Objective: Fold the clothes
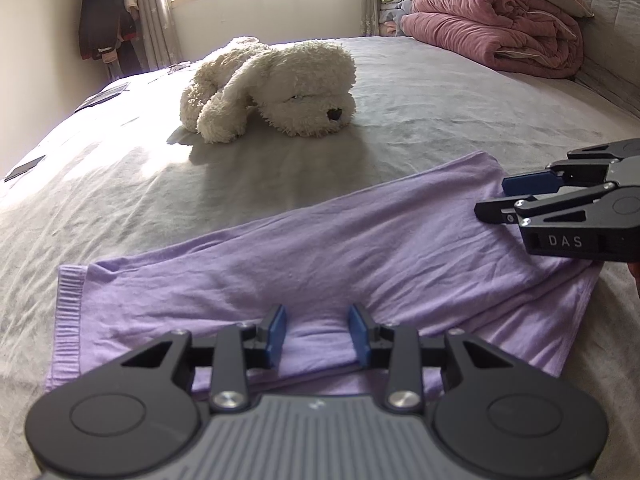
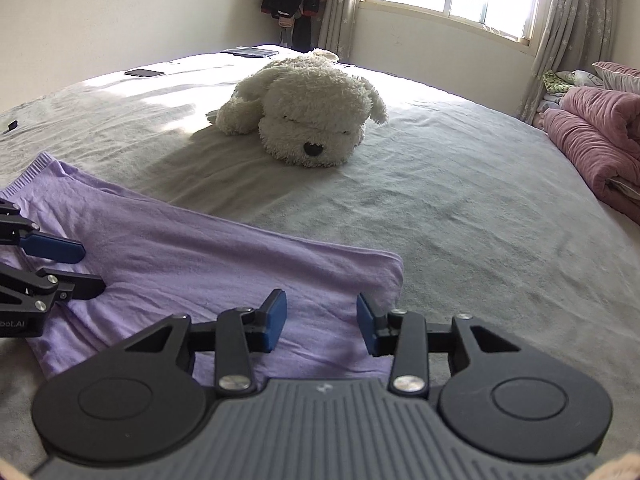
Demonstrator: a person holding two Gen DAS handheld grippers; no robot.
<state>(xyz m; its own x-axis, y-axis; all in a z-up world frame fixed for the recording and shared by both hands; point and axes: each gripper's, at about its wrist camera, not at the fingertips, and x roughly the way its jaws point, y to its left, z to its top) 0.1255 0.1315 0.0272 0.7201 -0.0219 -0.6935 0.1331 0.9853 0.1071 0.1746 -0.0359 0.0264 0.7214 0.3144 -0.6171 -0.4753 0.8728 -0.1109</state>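
Clearly "DAS" marks the right gripper, both grippers' fingers apart over the purple garment.

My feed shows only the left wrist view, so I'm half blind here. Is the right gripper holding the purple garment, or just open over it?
Observer: The right gripper is open, its blue pads apart over the folded lilac knit garment, gripping nothing.
Operator: Which part of the garment is it over?
Observer: The end with the rounded corner; bare grey bedsheet lies just right of its right pad.
Operator: Anything ahead of it?
Observer: The fluffy white plush dog lies further up the bed, facing that camera, clear of the garment.
Operator: And my left gripper from there?
Observer: The left gripper is open over the garment's other end.
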